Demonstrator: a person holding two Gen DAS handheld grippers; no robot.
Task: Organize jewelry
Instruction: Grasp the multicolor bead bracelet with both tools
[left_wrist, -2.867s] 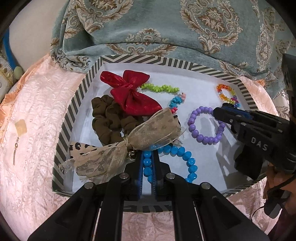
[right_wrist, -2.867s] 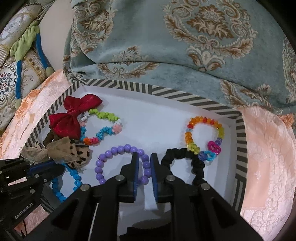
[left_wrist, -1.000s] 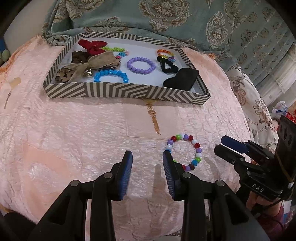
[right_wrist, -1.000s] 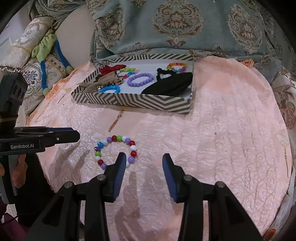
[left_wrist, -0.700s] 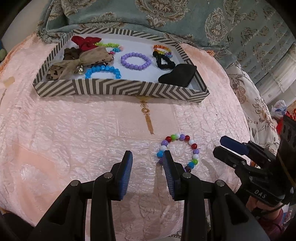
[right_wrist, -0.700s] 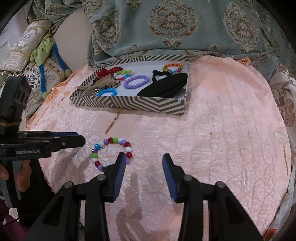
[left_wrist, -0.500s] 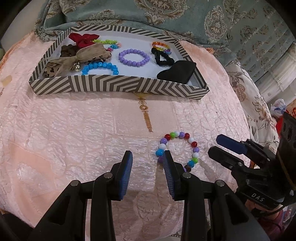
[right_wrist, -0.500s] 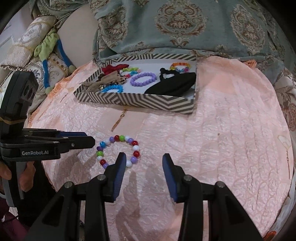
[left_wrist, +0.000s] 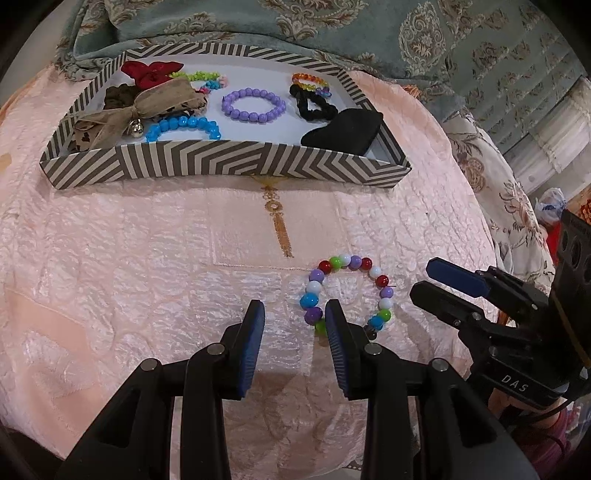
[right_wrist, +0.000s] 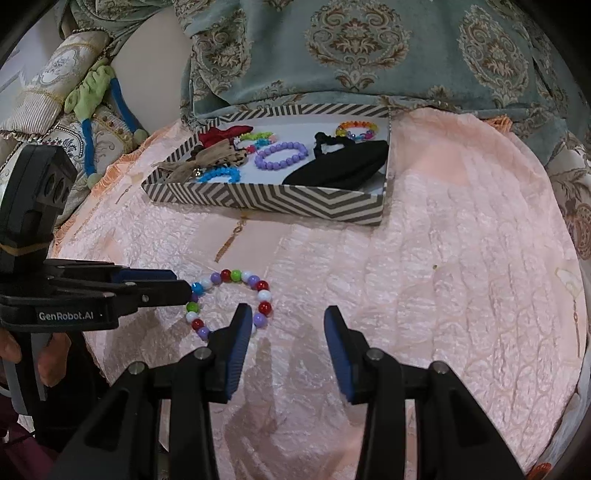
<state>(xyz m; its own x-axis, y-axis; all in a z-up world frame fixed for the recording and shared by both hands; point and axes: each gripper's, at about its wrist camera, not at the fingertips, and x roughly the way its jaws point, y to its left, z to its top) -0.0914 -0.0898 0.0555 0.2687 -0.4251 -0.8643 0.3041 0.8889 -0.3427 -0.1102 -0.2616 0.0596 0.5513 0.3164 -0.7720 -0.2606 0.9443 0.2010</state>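
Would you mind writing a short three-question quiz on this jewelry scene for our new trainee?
1. True or false: the multicolored bead bracelet lies inside the striped box.
2. Which item in the box sits nearest its right front corner? A) purple bracelet B) black pouch C) red bow
3. Fill in: both the left gripper and the right gripper have their fingers ____.

Key:
1. False; it lies on the pink cloth, in front of the box.
2. B
3. open, holding nothing
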